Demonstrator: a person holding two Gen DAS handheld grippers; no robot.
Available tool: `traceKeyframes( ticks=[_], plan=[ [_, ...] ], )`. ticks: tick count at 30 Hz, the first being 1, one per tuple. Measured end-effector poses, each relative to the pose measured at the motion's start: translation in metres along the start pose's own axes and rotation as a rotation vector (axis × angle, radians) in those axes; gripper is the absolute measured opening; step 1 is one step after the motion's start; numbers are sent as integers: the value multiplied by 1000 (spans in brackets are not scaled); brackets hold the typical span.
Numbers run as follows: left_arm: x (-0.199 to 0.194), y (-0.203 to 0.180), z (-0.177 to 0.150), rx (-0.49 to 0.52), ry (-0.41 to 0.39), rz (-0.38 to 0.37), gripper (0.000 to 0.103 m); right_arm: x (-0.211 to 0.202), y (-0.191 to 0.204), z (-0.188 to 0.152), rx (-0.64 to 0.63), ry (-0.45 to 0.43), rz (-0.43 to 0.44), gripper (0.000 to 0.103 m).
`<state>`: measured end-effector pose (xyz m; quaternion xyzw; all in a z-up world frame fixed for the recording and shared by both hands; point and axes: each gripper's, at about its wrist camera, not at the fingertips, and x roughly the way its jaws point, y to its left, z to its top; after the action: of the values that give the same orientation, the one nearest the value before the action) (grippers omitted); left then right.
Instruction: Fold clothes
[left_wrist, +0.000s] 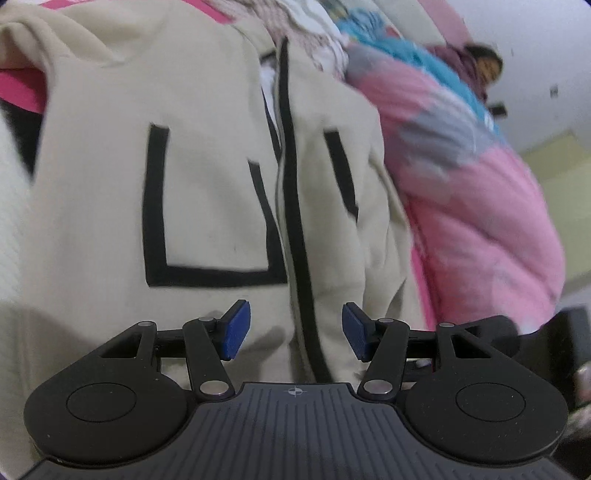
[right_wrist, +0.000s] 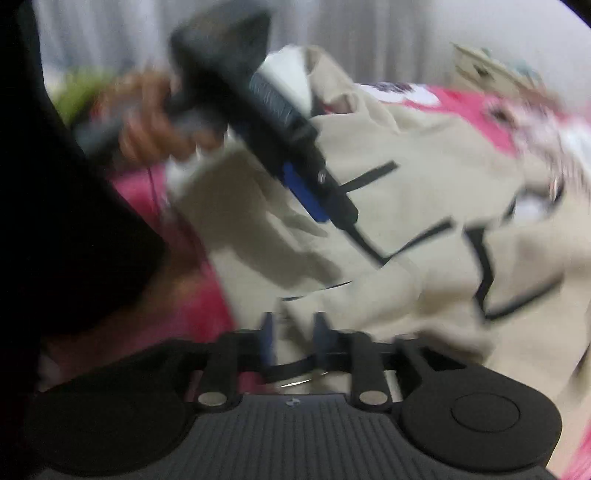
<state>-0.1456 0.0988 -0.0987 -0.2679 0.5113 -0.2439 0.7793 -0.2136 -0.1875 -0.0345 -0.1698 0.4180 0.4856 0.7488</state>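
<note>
A beige zip jacket (left_wrist: 207, 177) with black line trim and a black zipper (left_wrist: 295, 206) fills the left wrist view. My left gripper (left_wrist: 295, 332) is open just above it, one blue pad on each side of the zipper. In the blurred right wrist view the same jacket (right_wrist: 424, 221) lies crumpled on a pink cover (right_wrist: 476, 110). My right gripper (right_wrist: 291, 339) is nearly closed on a fold of the jacket's edge. The left gripper (right_wrist: 317, 199) shows there too, held by a hand (right_wrist: 155, 129) over the jacket.
A pink padded garment (left_wrist: 487, 229) and a blue-grey one (left_wrist: 402, 55) are piled to the right of the jacket. A dark sleeve (right_wrist: 66, 221) fills the left of the right wrist view. A wall and curtain stand behind.
</note>
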Motion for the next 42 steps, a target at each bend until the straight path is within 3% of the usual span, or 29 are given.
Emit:
traceKeyframes(
  ticks=[2,7,10,11,13,15,17,19,20,22,24,29,34,36,38,39,40,42],
  plan=[
    [2,-3,-9,40,27,19,55,-20,7,-15,60,-39,-29,41],
    [5,-12,-18,99,58,18,55,-53,-35,-53,320,-2,-446,55],
    [7,-20,-24,129,67,29,55,-55,-79,-79,565,62,-649,56],
    [8,-22,-25,134,70,31,55,-54,-93,-89,666,67,-668,56],
    [10,-27,-27,155,72,43,55,-52,-119,-108,866,53,-616,56],
    [11,-32,-28,179,73,59,55,-49,-134,-119,973,29,-560,57],
    [12,-34,-30,194,75,74,55,-53,-129,-119,948,20,-537,49],
    [15,-35,-32,205,80,84,55,-57,-119,-122,911,13,-496,21],
    [17,-36,-34,212,88,81,55,-56,-114,-124,890,14,-484,14],
    [24,-37,-37,230,104,82,55,-58,-101,-119,793,23,-540,5],
    [31,-38,-38,237,122,101,55,-68,-91,-104,659,40,-660,4],
    [40,-38,-37,231,149,129,55,-125,-77,-36,129,81,-1150,4],
    [40,-39,-38,238,150,145,55,-180,-127,23,-235,209,-1463,4],
    [40,-39,-39,246,149,153,55,-197,-156,36,-289,265,-1517,4],
    [41,-39,-40,252,155,158,55,-210,-195,36,-261,331,-1538,4],
    [42,-39,-40,255,160,160,55,-213,-215,33,-244,373,-1544,13],
    [43,-39,-41,257,163,160,55,-215,-233,28,-227,408,-1549,36],
    [44,-38,-40,259,167,159,55,-224,-257,18,-164,442,-1510,54]
  ],
)
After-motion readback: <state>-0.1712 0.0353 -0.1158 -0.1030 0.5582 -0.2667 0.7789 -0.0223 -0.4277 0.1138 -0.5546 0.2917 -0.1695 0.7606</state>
